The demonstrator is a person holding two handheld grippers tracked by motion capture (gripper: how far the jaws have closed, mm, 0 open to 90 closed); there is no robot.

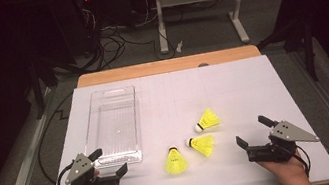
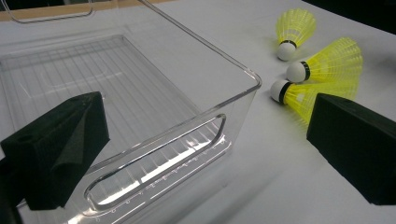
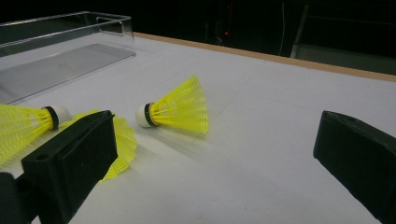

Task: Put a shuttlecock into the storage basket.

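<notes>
Three yellow shuttlecocks on the white table (image 1: 232, 86), all lying on their sides. Right gripper (image 1: 255, 134): jaws wide apart, nothing between them, resting near the table's front edge. Nearest shuttle (image 1: 202, 144) lies just off its left finger (image 3: 70, 161); far shuttle (image 1: 207, 120) sits ahead of the gap between the fingers; third shuttle (image 1: 175, 160) further left, toward the left gripper (image 1: 112, 162). That one is also spread and empty, its fingers straddling the near corner of the clear bin (image 1: 91, 125).

Handling, as judged: very light, will skid or roll if nudged. Mesh skirt springy, crushes under a hard pinch. Cork head firm — best hold is across the head or the skirt's narrow neck, gentle squeeze.
</notes>
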